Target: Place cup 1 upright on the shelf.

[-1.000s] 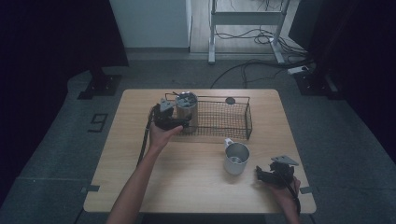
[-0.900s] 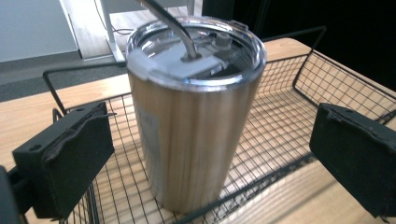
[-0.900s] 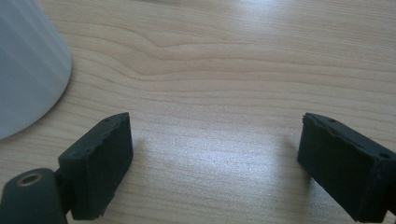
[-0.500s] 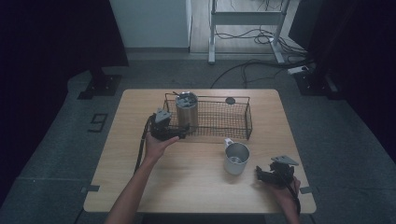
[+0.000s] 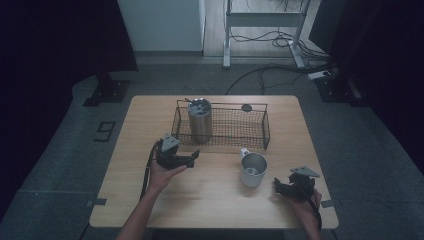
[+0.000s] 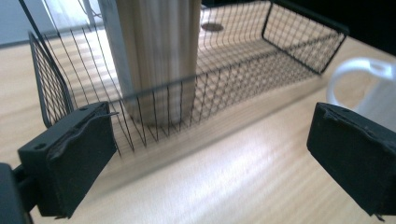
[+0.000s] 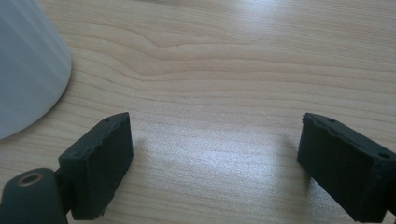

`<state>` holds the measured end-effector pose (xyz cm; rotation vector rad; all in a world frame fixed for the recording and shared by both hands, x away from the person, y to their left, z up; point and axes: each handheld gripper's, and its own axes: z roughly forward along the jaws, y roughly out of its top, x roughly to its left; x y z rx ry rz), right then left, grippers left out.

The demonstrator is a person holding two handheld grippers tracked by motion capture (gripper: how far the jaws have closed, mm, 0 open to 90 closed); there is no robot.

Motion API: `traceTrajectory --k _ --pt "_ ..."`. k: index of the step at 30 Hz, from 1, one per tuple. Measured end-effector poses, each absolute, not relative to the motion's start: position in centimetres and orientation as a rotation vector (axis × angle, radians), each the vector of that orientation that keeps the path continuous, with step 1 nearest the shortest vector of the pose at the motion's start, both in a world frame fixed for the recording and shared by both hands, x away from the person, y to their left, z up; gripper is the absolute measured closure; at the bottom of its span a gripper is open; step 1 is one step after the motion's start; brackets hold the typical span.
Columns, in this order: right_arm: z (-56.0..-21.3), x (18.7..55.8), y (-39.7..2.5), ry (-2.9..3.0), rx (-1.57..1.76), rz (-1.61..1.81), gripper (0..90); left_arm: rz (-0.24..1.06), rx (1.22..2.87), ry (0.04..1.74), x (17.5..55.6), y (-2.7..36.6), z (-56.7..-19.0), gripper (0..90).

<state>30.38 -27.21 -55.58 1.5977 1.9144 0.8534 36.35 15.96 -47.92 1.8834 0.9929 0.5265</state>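
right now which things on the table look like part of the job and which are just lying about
Likely in play:
- steel tumbler standing in the wire basket
- white mug
- left gripper, right gripper, both open

Lying about:
- small dark disc behind the basket

In my left gripper view the tumbler (image 6: 156, 56) is cut off by the top edge, its lid unseen; the white mug (image 6: 369, 91) runs off the right edge; in my right gripper view the mug (image 7: 25, 65) is cropped at the left; the small dark disc (image 5: 246, 107) beyond the basket (image 5: 250, 142) is too small to identify.
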Motion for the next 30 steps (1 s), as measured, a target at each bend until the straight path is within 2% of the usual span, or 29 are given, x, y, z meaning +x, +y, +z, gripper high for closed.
traceTrajectory --k 19,30 --pt "-55.6 30.4 -27.2 1.914 1.596 0.855 10.5 0.471 1.959 1.01 32.2 16.6 -52.2 2.4" --pt "-55.6 30.4 -27.2 1.914 1.597 0.855 10.6 0.45 1.959 1.042 31.8 17.4 -53.2 3.5"
